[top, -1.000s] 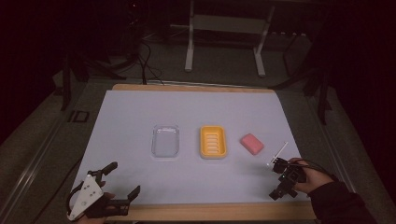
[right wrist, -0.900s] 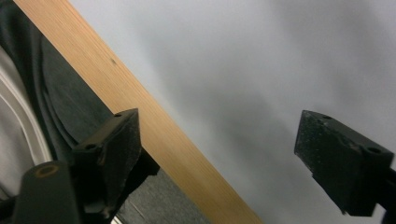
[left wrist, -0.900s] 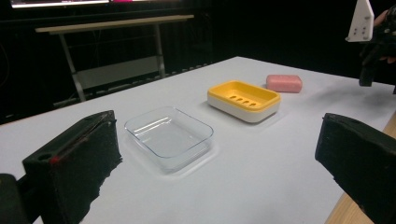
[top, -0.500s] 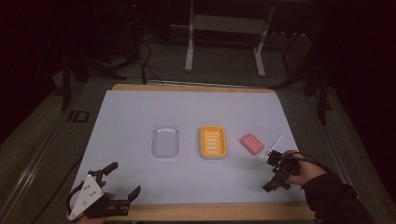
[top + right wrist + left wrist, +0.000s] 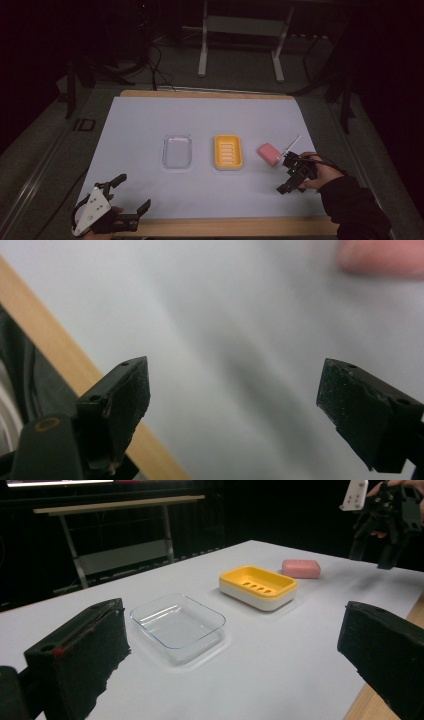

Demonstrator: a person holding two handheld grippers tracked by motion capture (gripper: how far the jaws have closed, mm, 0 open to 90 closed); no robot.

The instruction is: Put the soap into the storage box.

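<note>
Your counter (image 5: 150, 125), sheeted in pale white with a wooden edge toward you, carries three things in a row across its middle, and none of the work on them shows as done. Largest is the yellow soap dish (image 5: 228, 151), standing at the centre, its slotted insert bare. At its nine o'clock, a little apart, sits the clear lid (image 5: 177, 151), lying empty; whether it is a lid or a shallow tray is hard to tell in this dim light. At the dish's three o'clock lies the pink soap (image 5: 268, 152), flat on the counter, near the dish but not touching it.

Your right gripper (image 5: 289, 176) hangs just beside the soap, at about its four o'clock, jaws standing wide apart with nothing between them after a small narrowing just now; its own view catches the soap (image 5: 382, 257) as a pink blur at the top edge. Your left gripper (image 5: 127, 197) rests at the counter's seven o'clock corner, jaws likewise apart and empty.

By the look of it, everything remains: take the soap, seat it in the dish, perhaps cover it.
</note>
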